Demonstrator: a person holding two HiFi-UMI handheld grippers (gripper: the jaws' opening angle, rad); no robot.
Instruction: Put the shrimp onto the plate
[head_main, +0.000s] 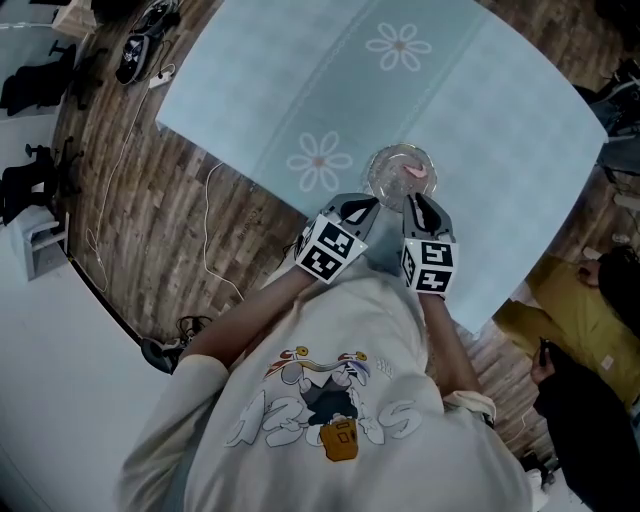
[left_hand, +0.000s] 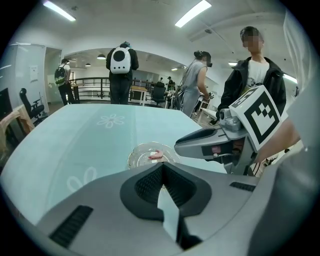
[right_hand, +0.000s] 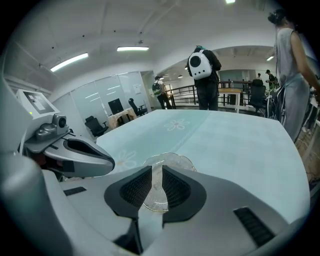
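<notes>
The pink shrimp (head_main: 417, 172) lay on the clear glass plate (head_main: 374, 178), toward the plate's right side as the holder saw it. The plate stood on a pale blue tablecloth (head_main: 480, 100) printed with white flowers, and one flower (head_main: 318, 160) sat just left of the plate.

Both grippers hung at the plate's near edge. The left gripper (head_main: 366, 206) pointed at the near-left rim, its jaws pressed together at the tips with nothing between them. The right gripper (head_main: 421, 203) was at the near-right rim, its jaws parted by a narrow slit. It held nothing, and only the plate's glass showed through the gap.

Well beyond the plate, past the table's far edge, a person with a white backpack (left_hand: 120, 60) stood with back turned.
</notes>
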